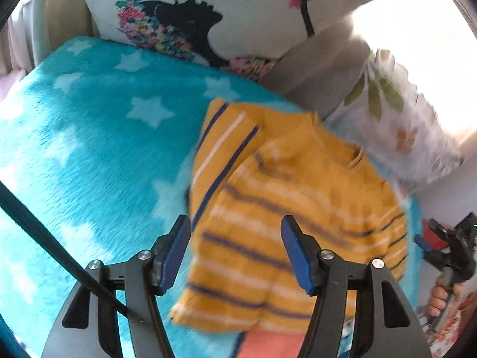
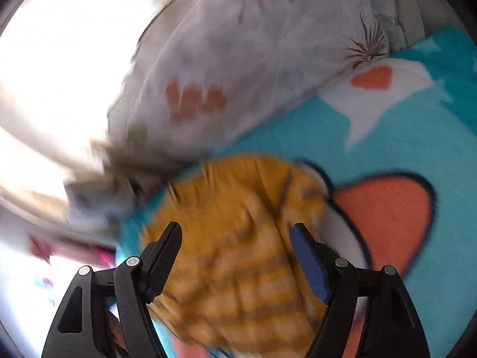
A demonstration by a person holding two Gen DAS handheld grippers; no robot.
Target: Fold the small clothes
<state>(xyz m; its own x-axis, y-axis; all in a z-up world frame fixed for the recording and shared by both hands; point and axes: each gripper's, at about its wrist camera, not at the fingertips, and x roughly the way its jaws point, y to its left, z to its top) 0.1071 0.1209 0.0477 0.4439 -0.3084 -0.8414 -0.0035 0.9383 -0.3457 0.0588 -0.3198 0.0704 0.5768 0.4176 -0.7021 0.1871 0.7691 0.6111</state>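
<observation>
1. Task thing: small mustard-yellow knit top with navy and white stripes, lying on the fluffy turquoise blanket with white stars. In the left wrist view it fills centre to 4 o'clock; in the right wrist view it sits centre to 6 o'clock, blurred.
2. Progress, judged: partly folded. One sleeve looks turned in over the body at 11 o'clock of the garment; neckline faces 1 o'clock. The body looks not yet halved, hem still spread toward 6 o'clock. Other sleeve: cannot tell, blur.
3. Left tool: jaws wide apart, nothing gripped, hovering over the hem side of the top. Touching the cloth or not: cannot tell.
4. Right tool: jaws wide apart, nothing between them, poised over the top's body. It also shows in the left wrist view at 4 o'clock, beside the garment's edge.
5. Edges: white pillow with black silhouette and flower print at 12 o'clock; pale pillow with leaf print at 2 o'clock, just beside the neckline. Orange patch on the blanket at 3 o'clock in the right view.
6. Room: open blanket from 7 to 11 o'clock in the left view, well apart from the pillows, likely best for sliding or laying the fold. The 1–2 o'clock side is tight.
7. Black cable crosses at 8 o'clock near the left tool; possible snag.
</observation>
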